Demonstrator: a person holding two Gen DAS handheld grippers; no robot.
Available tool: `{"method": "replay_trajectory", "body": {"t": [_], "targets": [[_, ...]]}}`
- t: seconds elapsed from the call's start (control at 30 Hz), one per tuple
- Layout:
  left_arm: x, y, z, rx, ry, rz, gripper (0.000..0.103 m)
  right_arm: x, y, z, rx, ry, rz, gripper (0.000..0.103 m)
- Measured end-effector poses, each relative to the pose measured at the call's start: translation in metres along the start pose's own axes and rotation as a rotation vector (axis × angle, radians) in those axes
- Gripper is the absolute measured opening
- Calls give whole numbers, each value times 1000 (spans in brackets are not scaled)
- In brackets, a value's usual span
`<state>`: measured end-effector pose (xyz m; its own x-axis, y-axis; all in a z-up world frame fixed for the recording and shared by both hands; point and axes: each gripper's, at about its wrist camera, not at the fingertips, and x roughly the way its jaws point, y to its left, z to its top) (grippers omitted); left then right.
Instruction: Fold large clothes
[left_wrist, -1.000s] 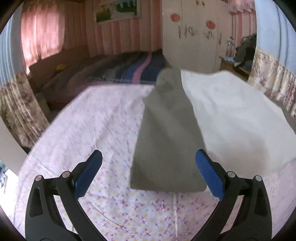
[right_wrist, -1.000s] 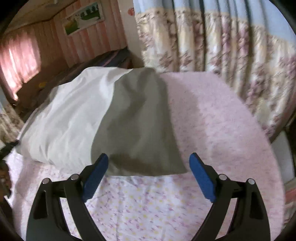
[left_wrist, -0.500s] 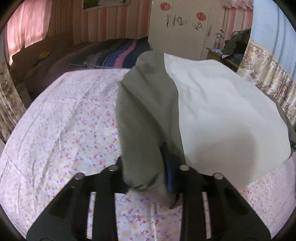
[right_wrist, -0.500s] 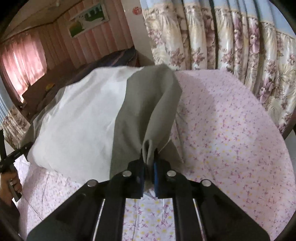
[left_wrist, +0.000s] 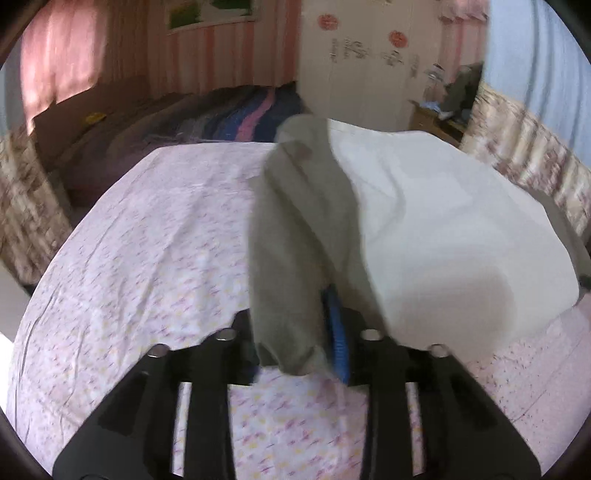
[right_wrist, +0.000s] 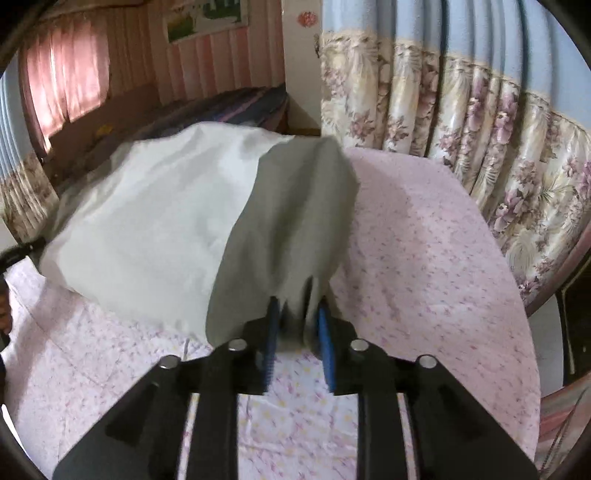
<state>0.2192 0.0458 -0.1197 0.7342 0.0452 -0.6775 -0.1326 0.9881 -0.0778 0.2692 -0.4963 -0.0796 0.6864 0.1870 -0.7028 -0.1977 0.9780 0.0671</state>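
Note:
A large garment with an off-white middle (left_wrist: 443, 229) and grey side panels lies on the bed. My left gripper (left_wrist: 295, 343) has a bunched grey corner (left_wrist: 291, 258) between its jaws, which are opening; the cloth still fills the gap and hides the left pad. The blue right pad (left_wrist: 338, 332) touches the cloth. My right gripper (right_wrist: 299, 332) holds the other grey corner (right_wrist: 295, 229) loosely between its blue pads (right_wrist: 272, 332); these jaws are opening too, with a gap beside the fold. Both corners stand lifted off the sheet.
The bed has a pink flowered sheet (left_wrist: 147, 258). Flowered curtains (right_wrist: 480, 147) hang close along the right side. A second bed with a striped blanket (left_wrist: 240, 122) and a white wardrobe (left_wrist: 369, 74) stand beyond. The sheet in front of both grippers is bare.
A second ago both grippers hung open over the flat grey corners. They closed on the corners and lifted them. Since half a second ago the right jaws have parted; the left look the same.

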Motion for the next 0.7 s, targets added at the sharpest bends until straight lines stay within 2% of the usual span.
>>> {"method": "replay_trajectory", "body": {"t": [0.03,0.07,0.1,0.17,0.2,0.23,0.3,0.37,0.43,0.53,0.6,0.7], "targets": [[-8,10,1,-33,-19,15,49,-7,-7,1,28,-20,15,44],[-15,17,5,-54,-39,23,50,-19,-20,5,65,-49,32,50],[-23,21,8,-58,-59,42,52,-23,-27,9,73,-64,23,54],[-39,16,23,2,-101,95,63,-25,-37,22,72,-72,-19,55],[-44,12,30,17,-117,106,73,-22,-41,30,79,-68,-33,65],[-48,5,41,26,-141,111,82,-18,-42,37,85,-63,-29,66],[-50,-11,58,48,-156,110,91,-2,-44,51,105,-49,-6,66],[-44,-34,77,60,-160,58,94,20,-42,62,136,-14,30,66],[-32,-55,92,63,-139,-26,96,43,-37,71,134,14,48,66],[-5,-89,108,62,-124,-68,98,82,-33,80,135,79,56,66],[13,-106,110,53,-90,-125,98,107,-32,80,128,140,77,76],[43,-129,110,31,-26,-183,98,127,-24,79,91,181,99,79]]}}
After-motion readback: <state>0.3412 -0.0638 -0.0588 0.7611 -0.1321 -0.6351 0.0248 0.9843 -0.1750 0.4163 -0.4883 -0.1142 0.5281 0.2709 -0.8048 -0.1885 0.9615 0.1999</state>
